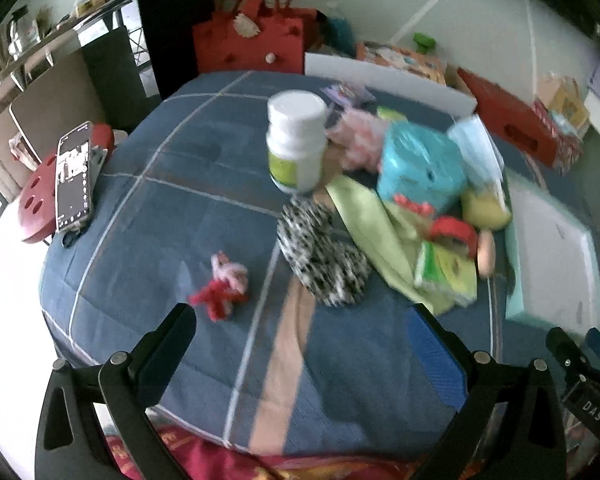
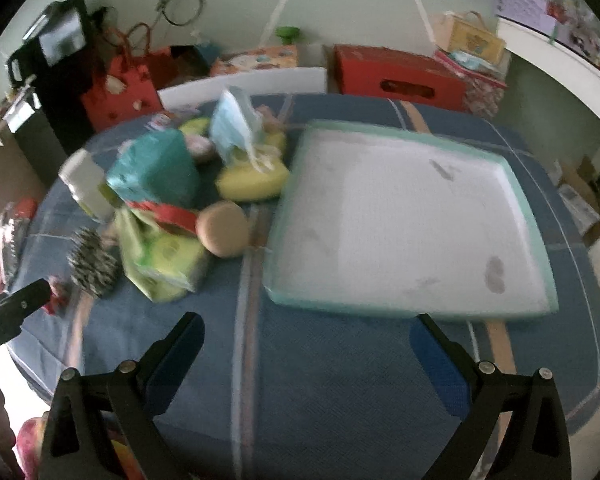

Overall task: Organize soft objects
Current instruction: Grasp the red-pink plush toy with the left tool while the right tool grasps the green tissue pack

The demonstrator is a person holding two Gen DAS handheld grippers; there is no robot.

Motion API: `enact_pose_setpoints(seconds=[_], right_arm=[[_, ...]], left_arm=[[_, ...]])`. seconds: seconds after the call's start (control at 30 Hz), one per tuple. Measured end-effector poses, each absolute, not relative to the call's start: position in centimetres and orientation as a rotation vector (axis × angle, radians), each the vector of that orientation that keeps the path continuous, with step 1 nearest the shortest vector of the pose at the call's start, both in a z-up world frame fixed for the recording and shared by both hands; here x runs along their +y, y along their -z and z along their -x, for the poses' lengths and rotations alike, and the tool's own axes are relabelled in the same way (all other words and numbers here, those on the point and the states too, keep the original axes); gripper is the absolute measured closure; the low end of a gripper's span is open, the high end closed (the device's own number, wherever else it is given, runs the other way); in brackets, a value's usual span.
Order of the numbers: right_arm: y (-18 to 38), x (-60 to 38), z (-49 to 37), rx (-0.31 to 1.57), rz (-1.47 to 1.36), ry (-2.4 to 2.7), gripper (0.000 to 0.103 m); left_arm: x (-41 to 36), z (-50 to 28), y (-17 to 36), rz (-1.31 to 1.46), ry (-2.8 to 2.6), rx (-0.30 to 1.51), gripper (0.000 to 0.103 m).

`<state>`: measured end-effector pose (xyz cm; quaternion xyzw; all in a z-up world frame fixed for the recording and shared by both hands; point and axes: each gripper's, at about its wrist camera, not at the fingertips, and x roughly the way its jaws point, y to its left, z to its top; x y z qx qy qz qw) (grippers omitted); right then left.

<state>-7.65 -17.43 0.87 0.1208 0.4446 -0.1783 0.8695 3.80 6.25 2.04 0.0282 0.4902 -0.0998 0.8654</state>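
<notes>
A pile of soft items lies on the blue checked cloth [image 1: 204,216]: a black-and-white fuzzy scrunchie [image 1: 320,256], a red and pink yarn piece [image 1: 222,286], a green cloth [image 1: 376,232], a teal packet [image 1: 420,168], a face mask [image 1: 476,148], a yellow sponge [image 2: 252,180] and a tan puff [image 2: 222,229]. A white tray with a teal rim [image 2: 536,200] sits empty to the right. My left gripper [image 1: 304,328] hovers open in front of the yarn piece and scrunchie. My right gripper [image 2: 306,336] hangs open before the tray's near edge. Both hold nothing.
A white pill bottle [image 1: 298,140] stands upright by the pile. A phone [image 1: 74,176] rests on a red stool [image 1: 34,196] at the left. Red bags and boxes [image 1: 256,40] line the wall behind. The other gripper [image 2: 8,312] shows at the left edge.
</notes>
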Motion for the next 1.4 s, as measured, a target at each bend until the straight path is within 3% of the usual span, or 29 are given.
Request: enact_pose_setpoints(seconds=[0.37, 0.83, 1.17, 1.4], right_arm=[[-2.8, -13.4, 1.1, 0.843, -0.251, 0.213, 0.0], [3.6, -11.7, -0.9, 0.971, -0.233, 0.157, 0.0], [5.0, -11.5, -2.0, 0.998, -0.229, 0.141, 0.0], [5.1, -10.4, -2.8, 0.984, -0.231, 0.119, 0.009]], left_arm=[[12.1, -8.2, -1.5, 0.069, 0.202, 0.976, 0.0], [12.3, -8.9, 3.4, -0.046, 0.12, 1.064, 0.0], [12.4, -9.3, 5.3, -0.005, 0.157, 1.112, 0.002], [12.6, -9.5, 6.1, 0.016, 0.179, 1.126, 0.027]])
